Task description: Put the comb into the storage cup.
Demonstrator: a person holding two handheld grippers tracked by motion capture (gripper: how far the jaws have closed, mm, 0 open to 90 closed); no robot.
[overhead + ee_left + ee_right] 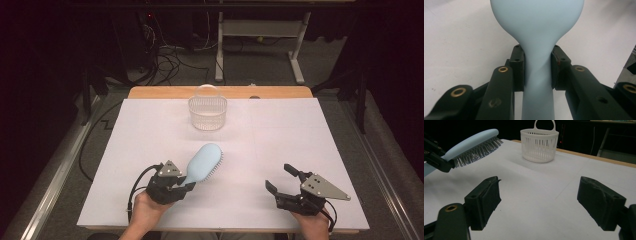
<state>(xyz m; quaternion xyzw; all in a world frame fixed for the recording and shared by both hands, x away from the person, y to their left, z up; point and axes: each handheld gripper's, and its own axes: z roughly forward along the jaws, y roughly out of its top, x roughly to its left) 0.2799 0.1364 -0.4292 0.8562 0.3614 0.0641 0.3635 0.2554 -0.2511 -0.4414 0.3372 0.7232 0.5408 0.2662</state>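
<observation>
High view: the table [300,150], covered in white, carries very little. Largest on it is the white slatted basket [207,112] with a loop handle, standing upright near the middle of the far edge, well apart from both hands. Next is the pale blue hairbrush [204,162], lifted off the table near the near-left corner; its head points toward the basket with the bristles turned to the right and down. The left tongs [186,184] are clenched on the narrow neck of its handle, a pad pressed on each side, which likely gives a steady hold for carrying the head forward. The right tongs [280,180] sit near the near-right corner, released and spread wide with nothing between them, seemingly waiting aside so the path stays free.

Judging by the layout, the brush is meant for the basket. Nothing lies between brush and basket; only the basket's upright handle over the rim could catch the brush head on the way in
</observation>
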